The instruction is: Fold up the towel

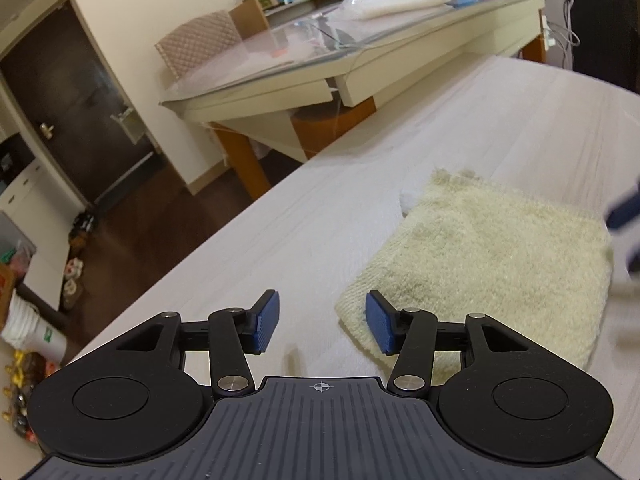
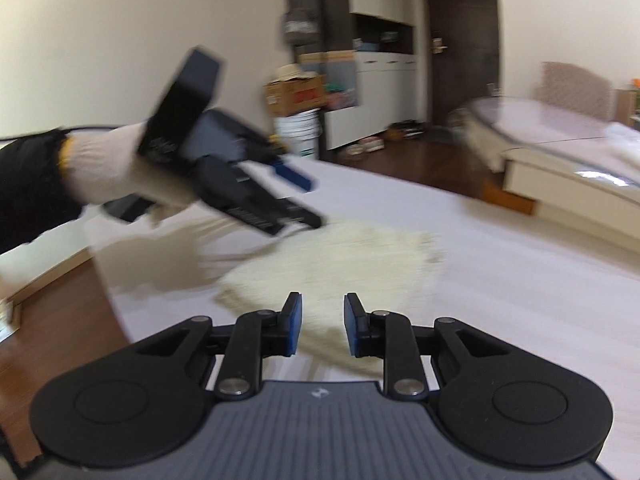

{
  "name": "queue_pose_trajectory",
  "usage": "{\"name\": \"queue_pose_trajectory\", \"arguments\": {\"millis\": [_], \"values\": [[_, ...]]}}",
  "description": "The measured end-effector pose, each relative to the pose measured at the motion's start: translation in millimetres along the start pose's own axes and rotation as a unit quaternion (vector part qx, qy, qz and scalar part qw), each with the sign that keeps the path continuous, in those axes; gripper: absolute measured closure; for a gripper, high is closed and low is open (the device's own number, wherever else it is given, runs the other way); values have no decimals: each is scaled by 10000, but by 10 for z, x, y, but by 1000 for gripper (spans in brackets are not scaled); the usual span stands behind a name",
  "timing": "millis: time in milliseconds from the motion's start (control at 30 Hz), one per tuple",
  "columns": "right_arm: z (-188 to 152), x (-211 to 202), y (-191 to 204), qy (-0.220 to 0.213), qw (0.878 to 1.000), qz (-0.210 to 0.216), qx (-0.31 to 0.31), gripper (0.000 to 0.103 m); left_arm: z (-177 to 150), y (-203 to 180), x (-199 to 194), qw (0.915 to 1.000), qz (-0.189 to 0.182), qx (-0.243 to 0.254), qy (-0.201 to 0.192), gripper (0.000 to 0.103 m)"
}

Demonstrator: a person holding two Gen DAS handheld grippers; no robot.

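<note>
Left wrist view showed the cream towel (image 1: 480, 256) folded into a thick fluffy square on the pale worktop (image 1: 248, 256), bare surface beyond every towel edge. Left gripper (image 1: 322, 322) hung released over the towel's near corner; right gripper (image 2: 320, 324) hovered released above it.

blur: towel (image 2: 332, 256) ahead of the right jaws is smearing, folds unreadable | cut-off: right gripper (image 1: 624, 216) is showing only as a blue streak at the frame edge | hidden: towel's near corner is lying behind the left jaws
</note>
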State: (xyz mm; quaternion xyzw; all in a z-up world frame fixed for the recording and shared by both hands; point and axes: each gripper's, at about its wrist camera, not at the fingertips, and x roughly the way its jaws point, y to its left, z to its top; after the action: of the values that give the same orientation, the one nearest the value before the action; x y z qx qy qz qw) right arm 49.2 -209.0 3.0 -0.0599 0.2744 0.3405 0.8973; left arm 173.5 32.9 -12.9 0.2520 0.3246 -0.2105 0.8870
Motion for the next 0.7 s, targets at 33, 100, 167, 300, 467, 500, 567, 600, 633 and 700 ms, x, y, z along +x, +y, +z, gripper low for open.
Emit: {"name": "queue_pose_trajectory", "arguments": {"millis": [33, 100, 167, 300, 467, 500, 567, 600, 633, 700], "values": [[16, 10, -20, 6, 10000, -91, 0, 77, -9, 11, -55, 9999, 14, -118, -4, 51], [24, 41, -36, 49, 9998, -199, -28, 75, -49, 23, -192, 9992, 40, -408, 18, 51], [3, 87, -43, 126, 9995, -258, -143, 75, -113, 11, -308, 9977, 50, -673, 113, 51], [-54, 161, -74, 206, 9995, -218, -125, 74, -291, -99, -521, 9928, -17, -1176, 243, 51], [-130, 167, -98, 288, 9991, -248, -192, 73, -390, -315, -632, 9901, -57, -1390, 209, 50], [-142, 159, -96, 304, 9990, -243, -197, 73, -395, -348, -636, 9900, -66, -1398, 190, 50], [-155, 147, -91, 330, 9990, -235, -188, 73, -406, -387, -616, 9898, -56, -1414, 164, 50], [-160, 141, -88, 342, 9990, -232, -180, 73, -412, -406, -606, 9897, -51, -1421, 151, 49], [-165, 141, -79, 355, 9989, -242, -182, 73, -417, -426, -597, 9896, -46, -1429, 138, 49], [-160, 157, -60, 372, 9989, -242, -174, 72, -431, -456, -568, 9901, 8, -1397, 136, 48]]}}
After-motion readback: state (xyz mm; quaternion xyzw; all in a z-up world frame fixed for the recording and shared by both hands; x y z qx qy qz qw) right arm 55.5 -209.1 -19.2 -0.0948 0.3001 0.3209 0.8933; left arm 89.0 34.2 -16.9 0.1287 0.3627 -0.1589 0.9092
